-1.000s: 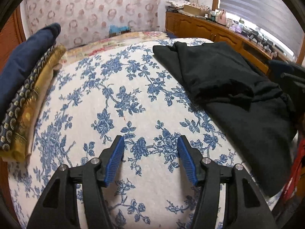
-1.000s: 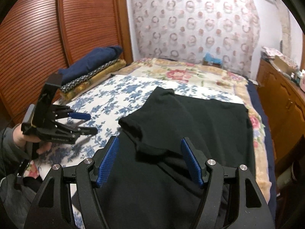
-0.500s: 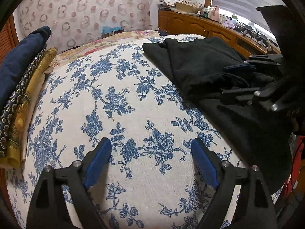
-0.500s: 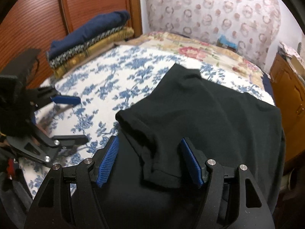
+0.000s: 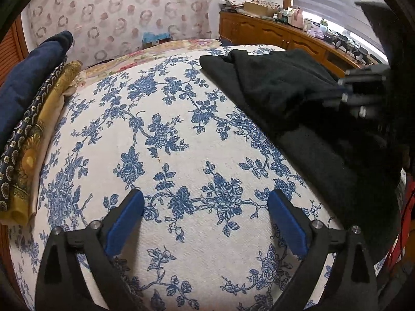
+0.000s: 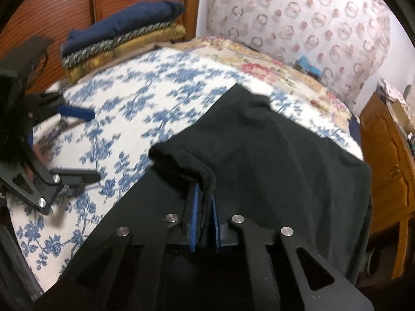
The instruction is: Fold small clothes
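Right tool is clenched on the shirt's sleeve; left tool hangs released over the bed. A thin pinch could slip, spoiling the fold.

Two matte black handheld grippers: the left gripper carries angular black arms with triangular cut-outs, silver round screws and flat blue pads on its fingers; the right gripper shows the same black frame, silver screws and blue pads.
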Action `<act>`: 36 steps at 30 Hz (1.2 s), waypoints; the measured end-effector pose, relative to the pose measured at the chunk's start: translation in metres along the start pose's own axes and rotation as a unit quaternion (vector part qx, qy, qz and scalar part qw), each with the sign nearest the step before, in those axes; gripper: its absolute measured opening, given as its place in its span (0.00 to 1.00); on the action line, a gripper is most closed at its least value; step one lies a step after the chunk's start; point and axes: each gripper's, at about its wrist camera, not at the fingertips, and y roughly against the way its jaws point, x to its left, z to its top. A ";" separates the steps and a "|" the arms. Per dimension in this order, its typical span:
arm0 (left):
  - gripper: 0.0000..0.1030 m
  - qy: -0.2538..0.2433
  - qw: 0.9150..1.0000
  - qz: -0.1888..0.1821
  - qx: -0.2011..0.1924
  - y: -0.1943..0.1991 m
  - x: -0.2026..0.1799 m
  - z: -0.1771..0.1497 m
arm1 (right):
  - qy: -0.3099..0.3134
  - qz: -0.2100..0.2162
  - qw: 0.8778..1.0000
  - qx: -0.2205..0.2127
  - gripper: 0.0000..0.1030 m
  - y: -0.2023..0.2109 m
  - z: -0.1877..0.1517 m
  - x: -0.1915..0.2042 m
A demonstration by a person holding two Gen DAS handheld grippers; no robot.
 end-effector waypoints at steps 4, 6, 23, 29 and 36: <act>0.95 0.000 1.000 -0.001 0.000 0.000 0.000 0.000 | -0.040 -0.020 0.998 -0.034 0.06 0.022 0.006 -0.032; 0.95 0.000 1.000 -0.001 0.000 0.000 0.000 0.000 | -0.056 -0.035 0.997 -0.043 0.06 0.030 0.007 -0.049; 0.95 0.000 1.000 -0.001 0.000 0.000 0.000 0.000 | -0.175 -0.124 0.976 -0.031 0.28 0.046 -0.021 -0.154; 0.99 -0.001 1.000 -0.001 0.004 -0.002 0.000 0.000 | -0.122 -0.116 0.985 -0.036 0.31 0.071 -0.055 -0.113; 1.00 -0.002 1.000 -0.001 0.003 -0.002 0.000 0.000 | -0.127 -0.073 0.988 -0.038 0.39 0.094 -0.100 -0.078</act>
